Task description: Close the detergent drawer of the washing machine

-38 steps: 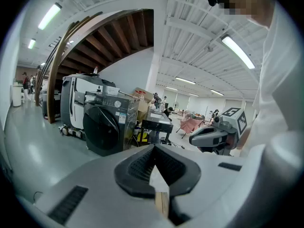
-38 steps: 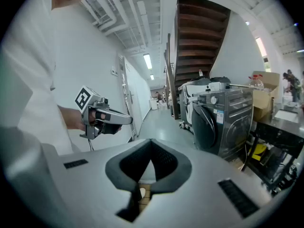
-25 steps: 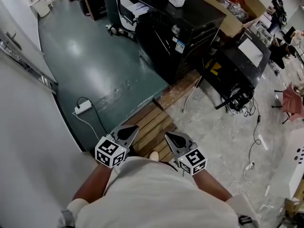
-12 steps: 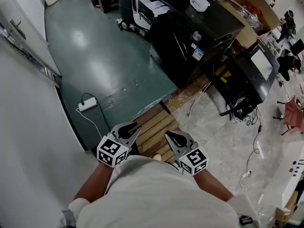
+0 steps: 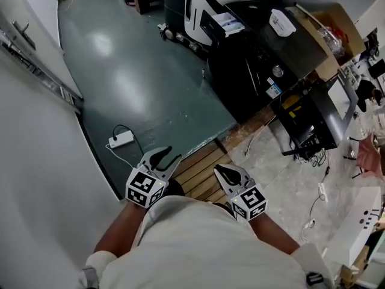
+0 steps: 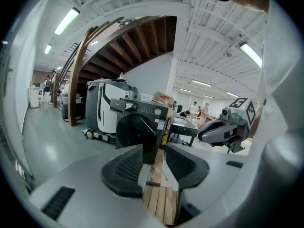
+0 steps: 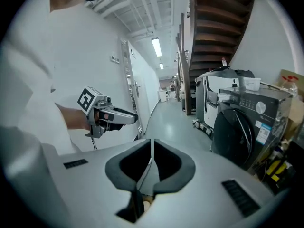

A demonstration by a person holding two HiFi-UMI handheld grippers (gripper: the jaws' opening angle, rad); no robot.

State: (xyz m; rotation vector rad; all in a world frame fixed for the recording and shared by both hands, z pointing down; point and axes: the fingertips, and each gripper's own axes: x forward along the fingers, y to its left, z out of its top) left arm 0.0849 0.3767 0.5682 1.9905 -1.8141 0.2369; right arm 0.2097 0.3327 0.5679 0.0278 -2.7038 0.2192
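While the detergent drawer (image 5: 224,24) appears to stand pulled out at the upper front corner of the black washing machine (image 5: 264,71), it is small in the head view, and I would not swear to how far out it is. The step in hand is the approach: neither claw is near the washing machine, which stands well apart from the person across the green floor (image 5: 138,77).

The next move calls for closing that gap. One claw then has to be set against the drawer's front face and pushed straight in until the face sits flush with the control panel. No grasp seems needed, since a blunt push should serve.

Both claws are held close before the person's chest, over wooden slats (image 5: 198,170), and point toward the washing machine. The left claw (image 5: 165,156) has just been opening; its jaws stand wide apart, released, with nothing between them. The right claw (image 5: 220,171) is clenched, its tips all but meeting, and it holds nothing.
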